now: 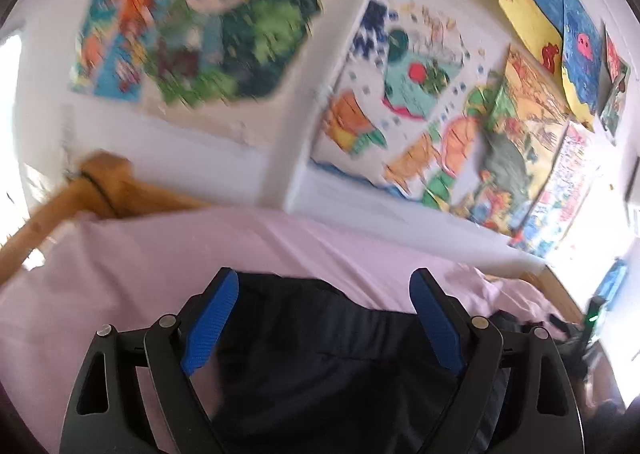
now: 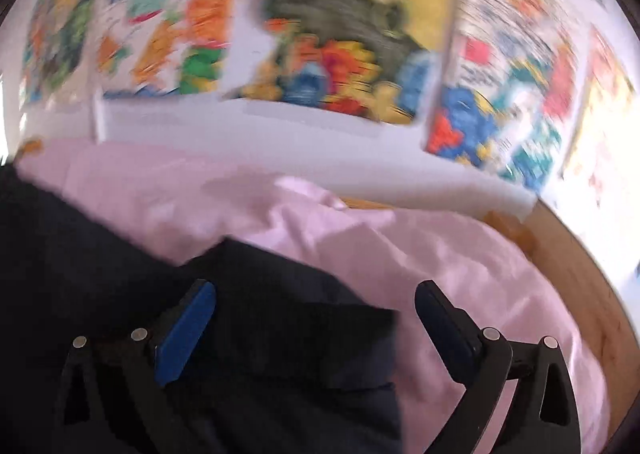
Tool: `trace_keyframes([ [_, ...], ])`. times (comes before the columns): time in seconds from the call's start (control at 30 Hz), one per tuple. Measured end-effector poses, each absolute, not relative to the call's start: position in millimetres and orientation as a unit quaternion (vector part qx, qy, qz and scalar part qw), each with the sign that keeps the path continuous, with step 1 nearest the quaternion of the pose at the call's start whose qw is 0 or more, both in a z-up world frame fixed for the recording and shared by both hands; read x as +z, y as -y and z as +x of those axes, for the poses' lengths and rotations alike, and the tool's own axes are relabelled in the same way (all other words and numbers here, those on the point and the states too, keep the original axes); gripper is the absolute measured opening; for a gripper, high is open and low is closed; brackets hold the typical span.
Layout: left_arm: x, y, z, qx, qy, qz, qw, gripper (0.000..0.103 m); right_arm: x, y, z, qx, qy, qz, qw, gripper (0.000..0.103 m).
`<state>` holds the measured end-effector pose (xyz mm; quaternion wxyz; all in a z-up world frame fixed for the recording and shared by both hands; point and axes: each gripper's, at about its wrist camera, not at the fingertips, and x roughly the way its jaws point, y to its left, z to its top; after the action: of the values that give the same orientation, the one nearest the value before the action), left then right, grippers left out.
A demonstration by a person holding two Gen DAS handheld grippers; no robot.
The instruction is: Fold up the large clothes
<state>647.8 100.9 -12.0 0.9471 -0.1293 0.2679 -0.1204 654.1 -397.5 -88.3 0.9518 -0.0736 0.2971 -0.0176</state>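
Both claws, left gripper [image 1: 324, 328] and right gripper [image 2: 316, 328], gaped empty over the dark navy fabric garment [image 1: 320, 366], lower frame, apparently released to lie flat on the pink bedsheet [image 1: 160, 254].

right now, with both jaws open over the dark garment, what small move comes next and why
Probably lower the left gripper and right gripper to pinch an edge of the dark garment, since both stand open, gripping nothing, while it lies loose on the pink sheet.
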Motion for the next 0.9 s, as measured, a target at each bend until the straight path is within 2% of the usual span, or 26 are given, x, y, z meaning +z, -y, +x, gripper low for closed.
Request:
trace_keyframes([
  [0.1, 4.2, -85.2, 614.4, -0.112, -0.240, -0.075, 0.961, 0.092, -62.4, 425.7, 637.9, -0.044, -0.276, -0.024, 0.960, 0.101],
  [0.27, 3.7, -19.8, 564.3, -0.129, -0.226, 0.014, 0.965, 0.094, -29.8, 423.8, 578.4, 0.031, -0.258, -0.003, 0.966, 0.101],
  [0.37, -13.1, 29.3, 553.8, -0.135, -0.235, 0.065, 0.960, 0.095, -42.6, 382.0, 547.2, 0.105, -0.243, -0.046, 0.963, 0.103],
  [0.53, -57.8, 88.2, 584.4, -0.099, -0.274, 0.176, 0.940, 0.095, -79.9, 323.4, 571.5, 0.162, -0.252, -0.126, 0.946, 0.103],
  [0.6, -67.1, 84.1, 606.0, -0.095, -0.286, 0.164, 0.940, 0.095, -94.5, 318.5, 598.7, 0.159, -0.286, -0.117, 0.938, 0.103],
  [0.77, -91.4, 55.7, 661.0, -0.105, -0.339, 0.080, 0.931, 0.097, -113.4, 317.2, 643.1, 0.149, -0.300, -0.136, 0.932, 0.103],
  [0.9, -104.1, 58.0, 678.7, -0.103, -0.341, 0.086, 0.930, 0.099, -137.8, 318.9, 665.2, 0.151, -0.334, -0.114, 0.923, 0.103],
])
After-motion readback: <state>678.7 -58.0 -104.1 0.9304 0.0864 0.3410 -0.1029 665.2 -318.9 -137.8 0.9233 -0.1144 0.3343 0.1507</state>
